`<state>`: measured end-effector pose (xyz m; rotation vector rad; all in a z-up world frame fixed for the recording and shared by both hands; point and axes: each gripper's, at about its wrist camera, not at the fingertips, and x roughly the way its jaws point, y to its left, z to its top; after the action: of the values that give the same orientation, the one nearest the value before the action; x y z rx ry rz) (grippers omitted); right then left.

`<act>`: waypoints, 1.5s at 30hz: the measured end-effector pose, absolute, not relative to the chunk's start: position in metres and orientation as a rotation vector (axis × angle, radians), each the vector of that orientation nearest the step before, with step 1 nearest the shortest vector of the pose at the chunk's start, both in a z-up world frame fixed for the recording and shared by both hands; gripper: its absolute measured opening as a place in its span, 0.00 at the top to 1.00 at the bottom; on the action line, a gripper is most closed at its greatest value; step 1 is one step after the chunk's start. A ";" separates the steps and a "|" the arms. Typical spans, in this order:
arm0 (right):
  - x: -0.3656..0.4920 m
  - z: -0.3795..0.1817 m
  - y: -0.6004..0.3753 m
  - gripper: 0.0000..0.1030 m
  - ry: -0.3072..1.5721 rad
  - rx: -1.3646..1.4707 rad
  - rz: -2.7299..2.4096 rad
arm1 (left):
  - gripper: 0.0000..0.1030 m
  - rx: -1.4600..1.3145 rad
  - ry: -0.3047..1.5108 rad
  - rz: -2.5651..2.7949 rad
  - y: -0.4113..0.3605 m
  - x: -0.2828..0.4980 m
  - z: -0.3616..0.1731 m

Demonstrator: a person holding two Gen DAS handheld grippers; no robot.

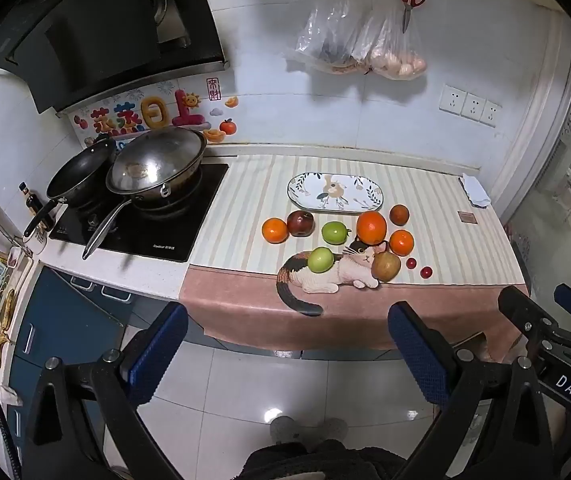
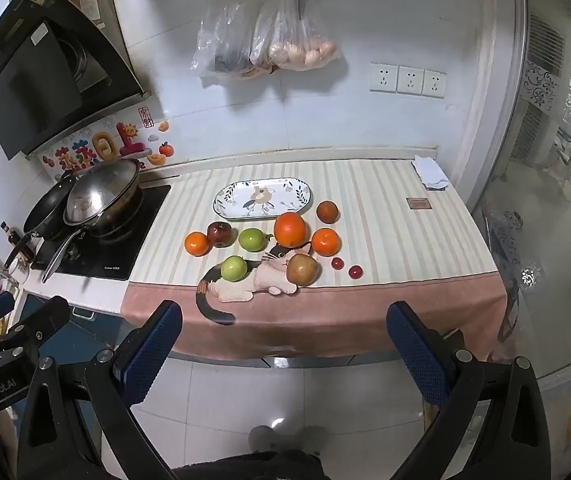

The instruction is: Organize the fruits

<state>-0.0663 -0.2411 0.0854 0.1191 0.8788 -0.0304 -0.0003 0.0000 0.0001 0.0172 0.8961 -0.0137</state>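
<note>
At the far left, two pans sit on the black stove. Beside it a striped cloth with a cat picture covers the worktop. Toward the wall on the cloth lies an oval patterned plate, with nothing on it. The fruit lies loose in front of the plate: a small orange, a dark red apple, two green apples, a big orange, a brownish pear, another small orange, a brown fruit and two little red fruits. At the right rear corner lies a folded white cloth. The left hand-held gripper and the right hand-held gripper both hang in front of the worktop edge, over the tiled floor, fingers spread wide and released, grasping nothing
</note>
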 end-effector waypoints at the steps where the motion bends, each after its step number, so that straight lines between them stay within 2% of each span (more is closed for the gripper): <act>1: -0.066 0.086 -0.241 0.00 0.879 0.113 -0.035 | 0.01 0.017 0.897 -0.015 0.000 0.000 0.000; 45: -0.082 0.109 -0.247 0.00 0.844 0.101 -0.040 | 0.01 0.000 0.905 -0.040 -0.016 -0.001 0.004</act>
<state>-0.0818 -0.2471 0.1085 0.1011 0.8438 -0.0404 -0.0012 -0.0155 0.0040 -0.0002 0.9050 -0.0404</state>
